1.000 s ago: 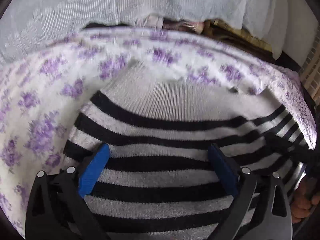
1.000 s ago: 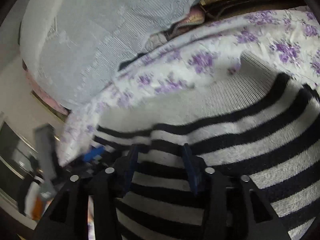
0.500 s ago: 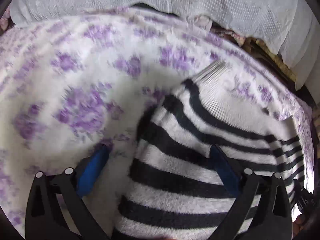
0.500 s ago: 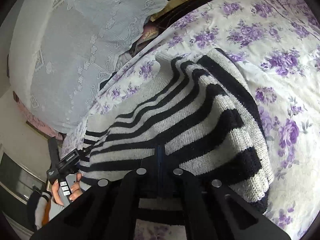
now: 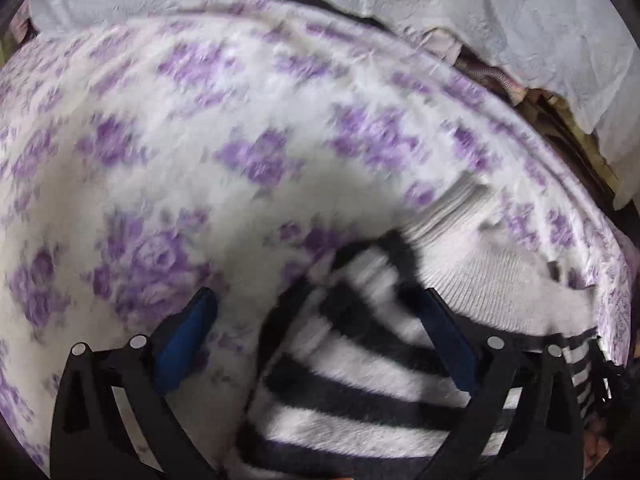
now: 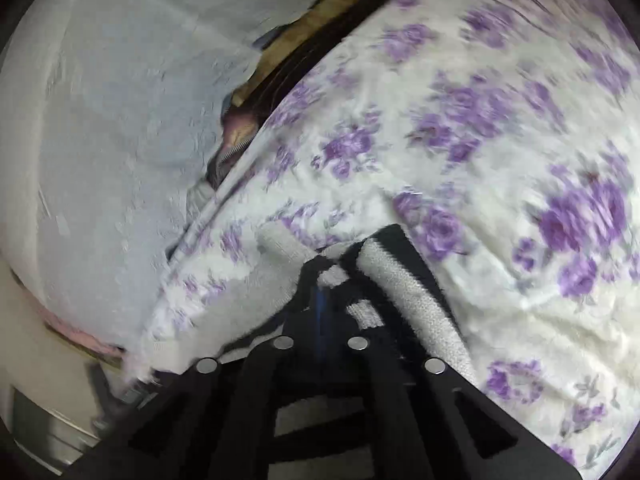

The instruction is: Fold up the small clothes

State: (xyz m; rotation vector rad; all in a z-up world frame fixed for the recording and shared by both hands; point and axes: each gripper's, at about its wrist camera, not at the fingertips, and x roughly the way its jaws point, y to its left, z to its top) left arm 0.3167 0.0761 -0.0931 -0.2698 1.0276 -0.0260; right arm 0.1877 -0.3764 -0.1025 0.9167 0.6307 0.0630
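Observation:
A black-and-white striped knit sweater [image 5: 360, 380] with a plain pale ribbed part [image 5: 480, 280] lies on a bed cover with purple flowers [image 5: 180, 160]. My left gripper [image 5: 320, 344] is open, its blue pads wide apart; the right pad is over the sweater's folded edge, the left pad over the bed cover. My right gripper [image 6: 322, 300] is shut on a bunched fold of the striped sweater [image 6: 400, 280] and holds it over the bed cover [image 6: 500, 160]. Both views are motion blurred.
A pale blue lace cloth [image 5: 440, 8] covers the bed's far side; it also shows in the right wrist view [image 6: 100, 120]. Dark and tan bedding [image 5: 568, 128] lies in the gap between. The bed edge drops off at lower left in the right wrist view.
My right gripper closed on the sweater and has pulled it across, folding it over. The sweater now covers less of both views. My left gripper stayed open and shifted left off the sweater.

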